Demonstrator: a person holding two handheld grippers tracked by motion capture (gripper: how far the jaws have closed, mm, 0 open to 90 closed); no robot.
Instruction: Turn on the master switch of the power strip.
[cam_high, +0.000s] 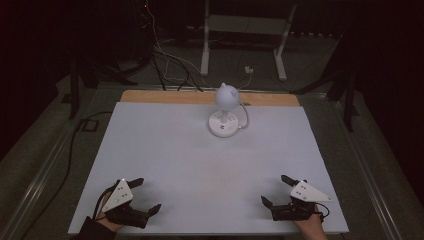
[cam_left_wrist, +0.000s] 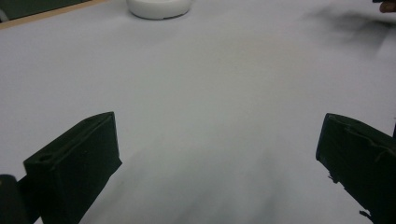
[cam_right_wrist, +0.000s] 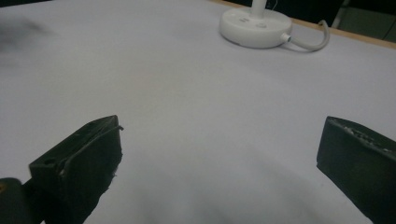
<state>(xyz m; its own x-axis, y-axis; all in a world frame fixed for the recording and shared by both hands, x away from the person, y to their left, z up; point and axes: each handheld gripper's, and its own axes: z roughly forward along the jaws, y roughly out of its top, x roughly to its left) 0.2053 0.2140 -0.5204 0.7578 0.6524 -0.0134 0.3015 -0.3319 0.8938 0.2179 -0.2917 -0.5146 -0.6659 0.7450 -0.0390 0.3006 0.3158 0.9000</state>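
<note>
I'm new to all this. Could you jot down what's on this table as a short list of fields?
Surface: white table with a wooden far edge
Object: small white desk lamp, round base, dome head, at the far middle
Lamp cable: white, leaves the base
Left gripper: near left corner, jaws wide apart, holds nothing
Right gripper: near right corner, jaws wide apart, holds nothing

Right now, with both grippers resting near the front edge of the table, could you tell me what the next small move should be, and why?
Probably reach the right gripper forward toward the white lamp. Both it and the left gripper are open and empty, and the lamp stands far off near the table's back edge, its base and cord showing ahead of the right gripper's jaws.
</note>
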